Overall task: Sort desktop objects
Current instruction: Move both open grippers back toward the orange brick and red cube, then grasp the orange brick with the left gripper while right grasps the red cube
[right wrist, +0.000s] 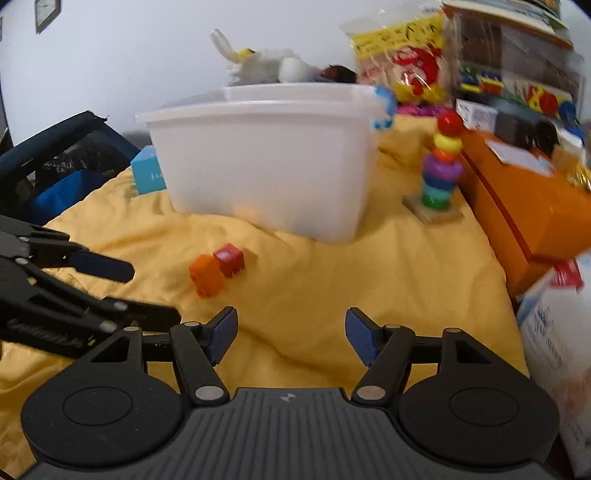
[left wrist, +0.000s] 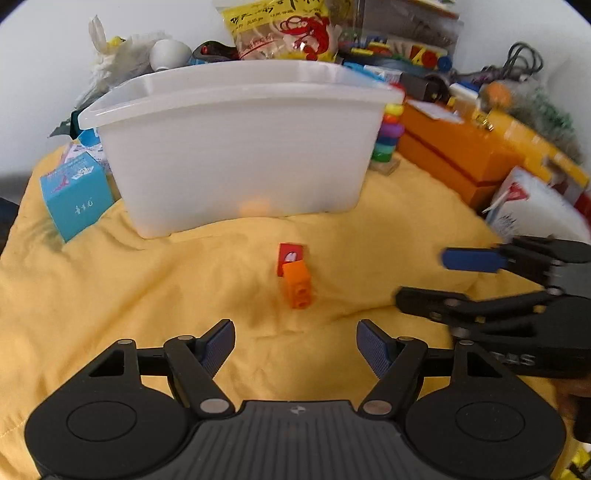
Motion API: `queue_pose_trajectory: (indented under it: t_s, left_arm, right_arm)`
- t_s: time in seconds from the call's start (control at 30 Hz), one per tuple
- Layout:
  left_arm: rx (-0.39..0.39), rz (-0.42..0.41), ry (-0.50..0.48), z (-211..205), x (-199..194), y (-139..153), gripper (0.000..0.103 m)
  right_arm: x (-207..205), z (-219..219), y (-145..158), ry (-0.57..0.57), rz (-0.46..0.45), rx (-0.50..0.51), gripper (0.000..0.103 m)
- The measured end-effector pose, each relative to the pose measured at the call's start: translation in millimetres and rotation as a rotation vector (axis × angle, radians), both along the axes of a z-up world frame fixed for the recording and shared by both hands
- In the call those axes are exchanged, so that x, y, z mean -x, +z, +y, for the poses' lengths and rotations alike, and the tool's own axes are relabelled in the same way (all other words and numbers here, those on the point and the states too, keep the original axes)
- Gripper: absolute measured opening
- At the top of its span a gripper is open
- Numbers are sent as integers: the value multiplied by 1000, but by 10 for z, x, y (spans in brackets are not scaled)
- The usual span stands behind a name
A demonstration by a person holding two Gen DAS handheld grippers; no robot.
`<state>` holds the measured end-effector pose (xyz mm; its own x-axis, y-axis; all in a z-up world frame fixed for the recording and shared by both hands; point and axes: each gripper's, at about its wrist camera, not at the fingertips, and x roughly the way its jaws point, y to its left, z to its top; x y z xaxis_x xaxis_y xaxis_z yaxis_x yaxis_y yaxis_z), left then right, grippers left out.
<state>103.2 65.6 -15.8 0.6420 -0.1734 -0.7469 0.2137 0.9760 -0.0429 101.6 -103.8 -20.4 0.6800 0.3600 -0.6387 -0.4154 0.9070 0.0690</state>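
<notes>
Landmark: the translucent white plastic tub [left wrist: 236, 147], which is standing on the rumpled yellow cloth [left wrist: 147, 288]; I am placing everything else by it.

Left gripper [left wrist: 295, 345]: I am holding it low over the cloth on the near side of the tub, its blue-padded fingers spread wide with nothing between them. I judge I am lining it up on the bricks ahead.

Right gripper [right wrist: 291, 338]: I am holding it in front of the tub too, off toward the tub's right end, fingers spread and carrying nothing. It is blurred in the left wrist view, so I cannot say more of it from there.

Small orange plastic building brick [left wrist: 298, 283]: it is lying on the cloth just in front of the tub, between the tub and my left gripper, touching the red one. Loose, so I judge it is waiting to be sorted.

Small red plastic building brick [left wrist: 290, 254]: it is lying against the orange brick, on the side nearer the tub.

Tub contents: an orange blur is showing through the wall near the bottom; I cannot tell what it is. The rest of the inside is hidden.

Rainbow ring-stacking toy on a wooden base [right wrist: 441, 170]: it is standing upright just beside the tub's right end.

Teal cardboard box [left wrist: 75, 197]: it is sitting at the tub's left end.

Orange rectangular case [right wrist: 524, 199]: it is lying right of the tub, beyond the stacker.

Behind the tub: a yellow snack bag [left wrist: 284, 29] and mixed clutter are piling up.
</notes>
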Motion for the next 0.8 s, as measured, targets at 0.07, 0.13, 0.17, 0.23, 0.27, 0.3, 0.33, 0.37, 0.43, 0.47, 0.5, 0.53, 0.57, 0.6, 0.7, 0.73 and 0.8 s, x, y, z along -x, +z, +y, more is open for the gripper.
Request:
queue_pose_trajectory:
  t_s: [0.07,0.13,0.17,0.23,0.27,0.3,0.33,0.37,0.43,0.47,0.5,0.53,0.57,0.6,0.7,0.73,0.8]
  left_arm:
    - [-7,-31,-18,-52,-37,21,76]
    - [30,-83,-43,-74,-77,53,75]
    - [37,-95,-44,-82,-116,52,73]
    - [22,-73,-40,-121,-265,0,49]
    - [4,-62,-35,-142,-319,-27,41]
    - [-2,-39,-31,-142,-383,-77,23]
    - [8,-21,-24,-123,-422,-115,18]
    - [11,0,-7,-89,-448,-152,17]
    - [56,36,11,24,-440,-172,17]
    - [80,40,17,89,-395,-142,17]
    - [90,37,14,144,-341,-102,17]
    - [98,35,8,213,-260,-45,17]
    - [106,40,2,269,-196,-9,17]
    - [114,58,-3,341,-116,26,17]
    - [90,110,-3,511,106,75,17]
    - [75,122,-1,569,202,96,17]
    - [48,157,9,663,354,130,17]
  right_arm:
    - [9,-62,8,-18,9,-7,68]
    - [9,-109,28,-34,4,3,68]
    - [54,-135,2,-40,3,5,68]
    - [61,-167,-4,-51,10,-1,68]
    - [65,-171,-7,-54,12,0,68]
    - [66,-173,-20,-54,12,2,68]
    - [70,-168,-23,-51,13,4,68]
    - [72,-158,-28,-47,15,4,68]
    - [73,-136,-33,-40,18,6,68]
    - [72,-123,-35,-35,19,4,68]
    - [71,-107,-38,-30,21,3,68]
    - [71,-87,-43,-25,23,3,68]
    - [71,-66,-47,-19,23,2,68]
    - [64,-34,-56,-8,26,0,68]
    - [50,70,-77,23,34,4,68]
    - [42,103,-78,33,35,4,68]
    - [40,162,-72,51,29,2,68]
